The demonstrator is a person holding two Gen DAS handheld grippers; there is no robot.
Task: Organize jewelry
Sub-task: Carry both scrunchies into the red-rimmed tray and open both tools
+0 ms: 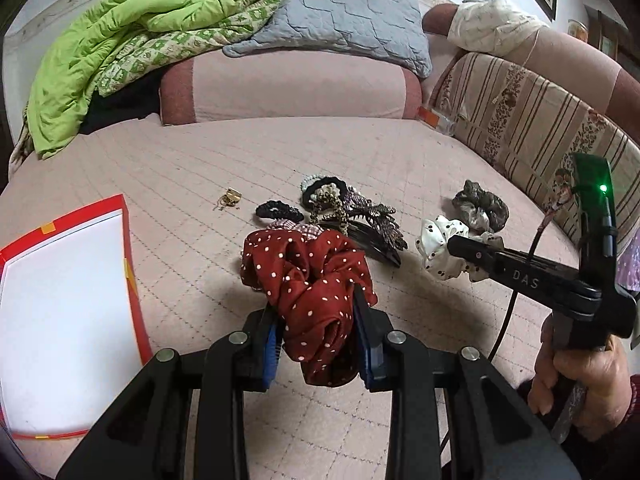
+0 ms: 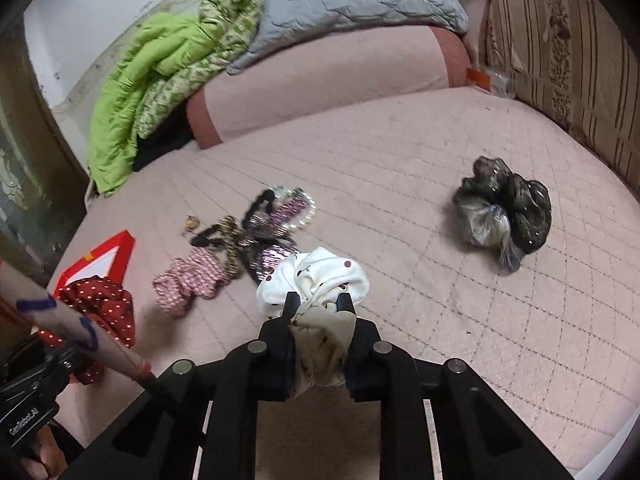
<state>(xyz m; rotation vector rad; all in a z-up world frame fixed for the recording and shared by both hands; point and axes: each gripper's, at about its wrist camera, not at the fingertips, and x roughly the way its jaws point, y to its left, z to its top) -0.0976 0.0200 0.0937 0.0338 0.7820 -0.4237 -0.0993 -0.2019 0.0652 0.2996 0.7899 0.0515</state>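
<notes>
Red scrunchie (image 1: 316, 300) (pinched), white scrunchie (image 2: 316, 280)

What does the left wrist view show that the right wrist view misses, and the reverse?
Only the left wrist view: the hand on the right hand-held gripper, and the small gold trinket lying clearly apart. Only the right wrist view: the dark door at the left and the white scrunchie's pinched folds. Both share the red dotted scrunchie, white scrunchie, grey scrunchie, the red-edged box and the pink bedspread.
</notes>
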